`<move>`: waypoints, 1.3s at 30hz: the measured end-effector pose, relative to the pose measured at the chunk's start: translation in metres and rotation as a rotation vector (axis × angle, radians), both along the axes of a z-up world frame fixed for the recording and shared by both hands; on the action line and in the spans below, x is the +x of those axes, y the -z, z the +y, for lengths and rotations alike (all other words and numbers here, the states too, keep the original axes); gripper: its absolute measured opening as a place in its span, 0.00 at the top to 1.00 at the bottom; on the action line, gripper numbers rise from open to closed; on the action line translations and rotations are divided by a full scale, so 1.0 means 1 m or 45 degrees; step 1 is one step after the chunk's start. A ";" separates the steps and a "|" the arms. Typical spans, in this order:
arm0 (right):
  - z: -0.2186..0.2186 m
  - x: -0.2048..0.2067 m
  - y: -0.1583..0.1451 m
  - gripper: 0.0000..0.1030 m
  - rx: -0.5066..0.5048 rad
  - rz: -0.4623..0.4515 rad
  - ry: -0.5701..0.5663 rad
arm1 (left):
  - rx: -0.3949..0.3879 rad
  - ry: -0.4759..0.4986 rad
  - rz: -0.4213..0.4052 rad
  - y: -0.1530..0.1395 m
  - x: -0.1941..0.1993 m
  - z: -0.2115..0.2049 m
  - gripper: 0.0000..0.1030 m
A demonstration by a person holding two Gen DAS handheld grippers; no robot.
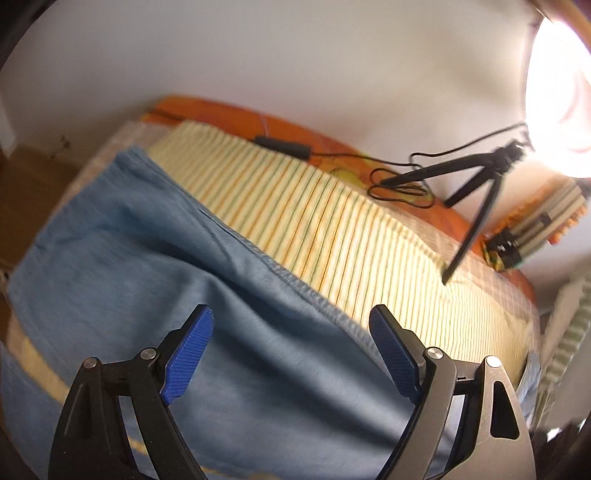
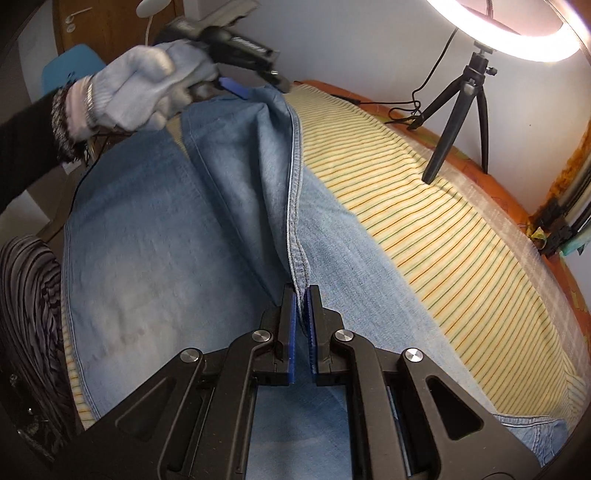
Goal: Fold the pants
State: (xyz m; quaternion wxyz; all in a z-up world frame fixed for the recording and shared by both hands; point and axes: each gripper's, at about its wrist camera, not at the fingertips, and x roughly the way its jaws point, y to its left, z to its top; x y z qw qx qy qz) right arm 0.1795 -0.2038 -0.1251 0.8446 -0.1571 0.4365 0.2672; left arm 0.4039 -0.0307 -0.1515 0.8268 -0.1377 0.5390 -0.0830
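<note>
Light blue denim pants [image 2: 155, 229] lie on a yellow striped sheet [image 2: 424, 221]. My right gripper [image 2: 301, 291] is shut on the pants' stitched seam edge [image 2: 295, 206], which is lifted in a ridge. In the left wrist view my left gripper [image 1: 291, 321] is open with blue pads [image 1: 192, 350], hovering just above the pants [image 1: 147, 251]. In the right wrist view the left gripper [image 2: 255, 88], held by a gloved hand [image 2: 147, 81], is at the far end of the lifted fold; whether it touches the cloth is unclear.
A black tripod [image 2: 458, 107] with a ring light [image 2: 517, 33] stands at the sheet's far side, with a cable [image 1: 399, 184] beside it. An orange cover [image 1: 258, 122] borders the bed. A blue chair [image 2: 70, 62] stands far left. The person's striped clothing [image 2: 29, 288] is at left.
</note>
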 end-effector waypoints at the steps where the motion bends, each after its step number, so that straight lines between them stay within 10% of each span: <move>1: 0.000 0.000 0.001 0.94 0.001 0.000 -0.001 | -0.006 -0.018 0.021 0.003 0.001 -0.002 0.16; 11: 0.000 -0.002 -0.003 0.94 -0.012 -0.052 -0.020 | 0.049 -0.196 0.089 0.036 0.015 -0.009 0.19; 19: 0.002 0.003 -0.009 0.94 -0.050 -0.114 0.010 | 0.116 -0.195 -0.026 0.030 0.007 0.009 0.90; 29: 0.003 -0.011 -0.030 0.94 -0.026 -0.143 0.005 | 0.035 -0.134 -0.191 0.005 -0.020 0.025 0.95; 39: 0.024 -0.078 -0.056 0.94 0.001 -0.117 -0.099 | -0.098 -0.142 -0.346 -0.027 -0.133 0.080 0.95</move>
